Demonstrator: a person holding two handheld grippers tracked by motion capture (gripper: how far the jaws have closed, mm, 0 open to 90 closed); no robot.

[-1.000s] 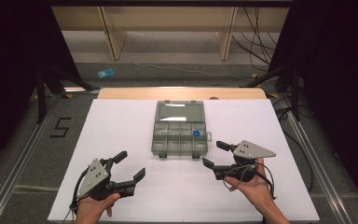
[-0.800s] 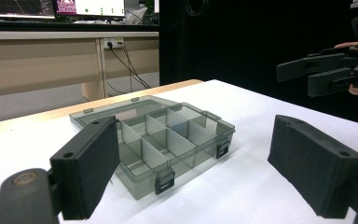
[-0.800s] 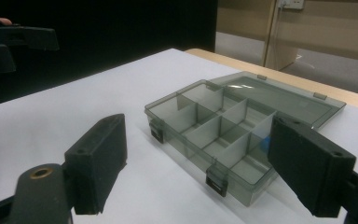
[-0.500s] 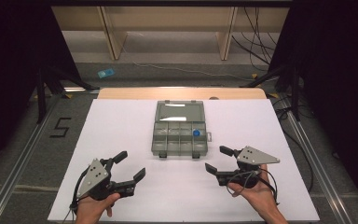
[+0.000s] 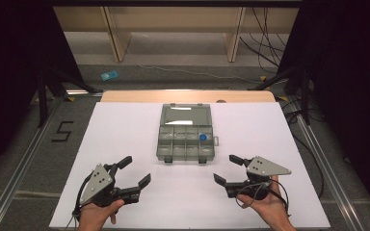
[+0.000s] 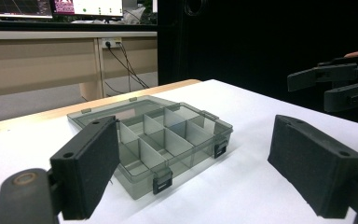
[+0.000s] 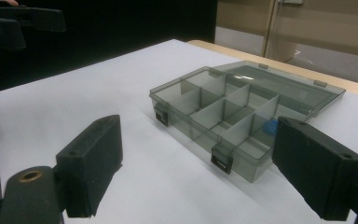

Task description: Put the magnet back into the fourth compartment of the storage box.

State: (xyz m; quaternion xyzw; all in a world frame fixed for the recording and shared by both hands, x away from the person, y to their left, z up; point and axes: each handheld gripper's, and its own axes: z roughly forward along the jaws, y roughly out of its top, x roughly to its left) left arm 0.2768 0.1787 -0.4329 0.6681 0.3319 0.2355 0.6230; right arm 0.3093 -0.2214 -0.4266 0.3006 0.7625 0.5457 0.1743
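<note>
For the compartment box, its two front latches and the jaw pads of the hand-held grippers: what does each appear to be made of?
Compartment box: probably smoke-tinted clear plastic, glossy; dividers show through its walls.
Front latches: opaque black, likely plastic.
Jaw pads: matte black, slightly grainy, perhaps foam or rubber; both the left hand-held gripper and the right hand-held gripper are open.

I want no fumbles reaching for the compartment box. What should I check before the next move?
1. Compartment box lid open, lying flat behind it: ok.
2. Left gripper open and holding nothing: ok.
3. Right gripper open and holding nothing: ok.
4. Blue piece sits in a right-hand compartment of the far row: ok.
5. Other compartments empty: cannot tell for all; the dividers hide some floors.
6. White table bare between each gripper and the box: ok.
</note>
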